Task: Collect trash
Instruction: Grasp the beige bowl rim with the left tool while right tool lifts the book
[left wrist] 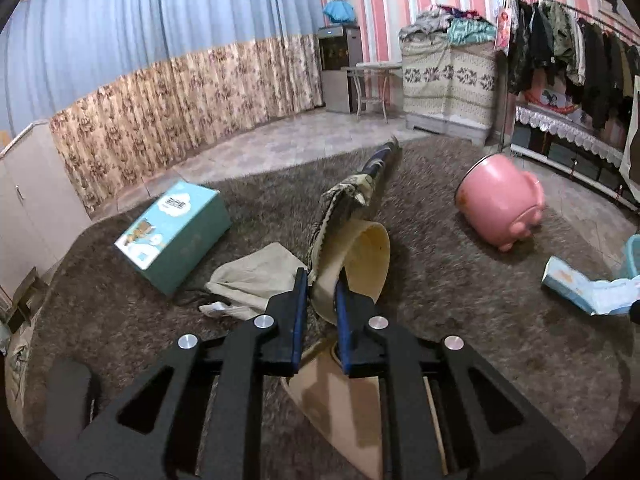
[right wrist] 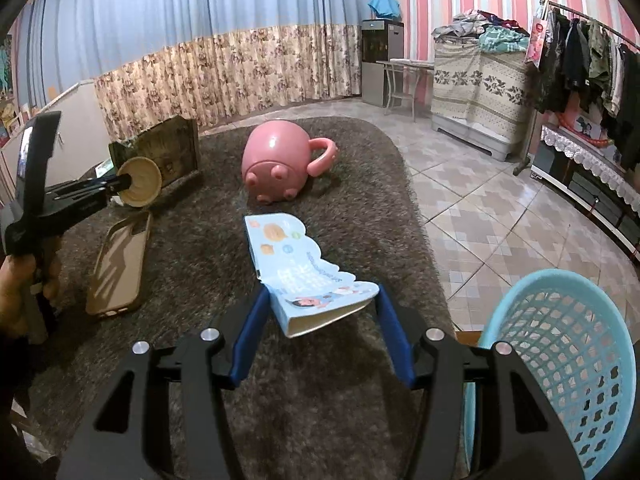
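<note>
My left gripper (left wrist: pixel 321 294) is shut on the rim of a beige paper cup (left wrist: pixel 368 264) and holds it above the carpet; it also shows in the right wrist view (right wrist: pixel 142 184). My right gripper (right wrist: pixel 320 300) is open, its blue fingers on either side of a light blue flattened carton (right wrist: pixel 308 280) that lies on the carpet. That carton shows in the left wrist view (left wrist: pixel 588 288) at the right. A blue mesh basket (right wrist: pixel 560 344) stands at the right, beside the right gripper.
A pink pig-shaped pot (right wrist: pixel 280 160) lies tipped on the brown carpet (right wrist: pixel 200 248). A beige phone case (right wrist: pixel 120 264), a teal box (left wrist: pixel 176 232), a crumpled beige bag (left wrist: pixel 256 276) and a patterned wrapper (left wrist: pixel 352 196) lie around. Tiled floor (right wrist: pixel 480 208) is to the right.
</note>
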### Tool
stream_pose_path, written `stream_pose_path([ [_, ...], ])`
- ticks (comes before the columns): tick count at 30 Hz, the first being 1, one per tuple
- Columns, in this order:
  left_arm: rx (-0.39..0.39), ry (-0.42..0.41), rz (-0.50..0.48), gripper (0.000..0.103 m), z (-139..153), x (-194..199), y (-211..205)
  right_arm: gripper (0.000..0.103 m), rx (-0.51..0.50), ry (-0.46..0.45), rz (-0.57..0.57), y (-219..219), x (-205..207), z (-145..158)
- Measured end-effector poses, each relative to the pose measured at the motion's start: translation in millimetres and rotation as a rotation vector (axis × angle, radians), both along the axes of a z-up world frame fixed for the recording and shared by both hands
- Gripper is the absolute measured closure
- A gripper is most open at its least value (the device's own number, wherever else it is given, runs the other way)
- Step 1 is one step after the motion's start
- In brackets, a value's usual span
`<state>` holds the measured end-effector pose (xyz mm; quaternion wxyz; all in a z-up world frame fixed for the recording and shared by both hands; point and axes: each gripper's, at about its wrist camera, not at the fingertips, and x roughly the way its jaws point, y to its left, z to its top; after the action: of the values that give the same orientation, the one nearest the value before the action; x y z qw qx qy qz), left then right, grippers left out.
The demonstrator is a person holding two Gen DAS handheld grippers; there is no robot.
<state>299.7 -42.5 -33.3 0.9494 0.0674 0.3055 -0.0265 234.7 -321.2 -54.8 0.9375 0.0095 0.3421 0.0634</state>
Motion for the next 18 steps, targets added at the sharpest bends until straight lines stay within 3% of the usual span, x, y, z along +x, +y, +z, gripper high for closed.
stream_pose_path([
  [9,-0.004,-0.066,-0.029,0.091,27.0,-60.7,2.9,0.049,0.033,-0.062,0.025,0.9,-28.7,18.6],
  [18,-0.037,0.004,-0.014,0.089,20.8,-78.4,36.2,0.051,0.014,-0.082,0.055,14.2,-39.4,22.6],
])
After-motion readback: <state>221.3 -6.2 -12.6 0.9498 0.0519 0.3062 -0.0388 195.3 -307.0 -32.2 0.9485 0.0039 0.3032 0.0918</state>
